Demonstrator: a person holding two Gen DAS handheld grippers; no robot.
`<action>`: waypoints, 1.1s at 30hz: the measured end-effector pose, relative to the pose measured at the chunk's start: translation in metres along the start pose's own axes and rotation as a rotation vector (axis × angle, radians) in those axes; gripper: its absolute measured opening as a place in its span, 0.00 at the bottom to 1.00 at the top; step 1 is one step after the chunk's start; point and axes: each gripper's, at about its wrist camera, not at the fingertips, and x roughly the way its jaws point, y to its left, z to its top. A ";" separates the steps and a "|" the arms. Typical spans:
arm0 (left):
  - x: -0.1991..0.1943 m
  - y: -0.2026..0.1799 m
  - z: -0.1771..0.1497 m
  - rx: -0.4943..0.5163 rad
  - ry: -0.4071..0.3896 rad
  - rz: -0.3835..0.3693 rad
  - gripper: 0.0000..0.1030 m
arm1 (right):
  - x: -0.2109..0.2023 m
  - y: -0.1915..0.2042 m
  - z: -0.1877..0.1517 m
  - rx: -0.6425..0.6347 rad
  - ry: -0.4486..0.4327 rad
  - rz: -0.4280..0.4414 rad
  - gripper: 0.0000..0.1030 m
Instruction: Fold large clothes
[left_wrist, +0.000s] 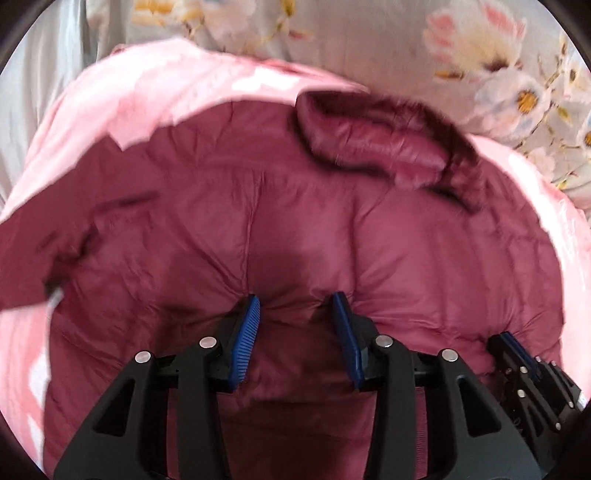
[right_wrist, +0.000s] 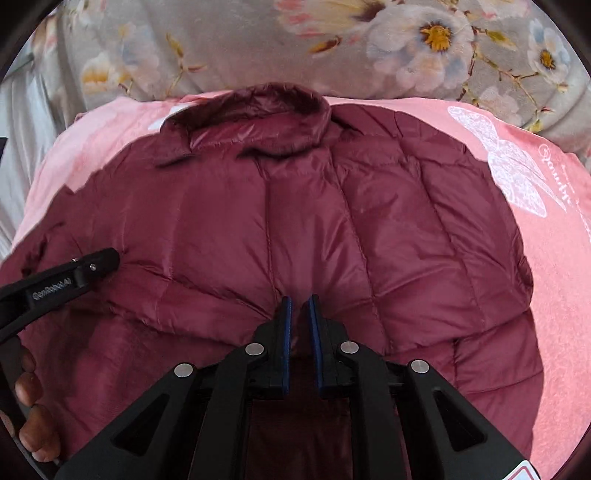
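A maroon quilted puffer jacket (left_wrist: 295, 221) lies on a pink blanket (left_wrist: 122, 92), collar (left_wrist: 373, 144) at the far side. It fills the right wrist view too (right_wrist: 314, 229), collar (right_wrist: 258, 122) at the top. My left gripper (left_wrist: 297, 306) has its blue pads apart, with a fold of the jacket's near edge bulging between them. My right gripper (right_wrist: 298, 306) is nearly closed, pinching a thin fold of the jacket's near edge. The right gripper shows in the left wrist view (left_wrist: 513, 350) at lower right, and the left gripper (right_wrist: 99, 264) in the right wrist view at left.
The pink blanket (right_wrist: 554, 258) with a white butterfly print (right_wrist: 509, 162) lies over a grey floral bedsheet (right_wrist: 258, 48). The sheet also shows in the left wrist view (left_wrist: 406, 48). The person's fingers (right_wrist: 33, 424) hold the left gripper at the lower left.
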 end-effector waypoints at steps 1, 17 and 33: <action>0.002 0.000 -0.004 0.008 -0.022 0.004 0.41 | 0.000 -0.003 0.000 0.013 -0.001 0.012 0.11; -0.037 0.026 0.000 0.017 -0.092 -0.014 0.43 | -0.039 -0.090 -0.008 0.241 -0.042 -0.060 0.05; 0.025 0.047 0.056 -0.115 -0.018 0.117 0.52 | 0.040 -0.101 0.080 0.167 -0.027 -0.201 0.11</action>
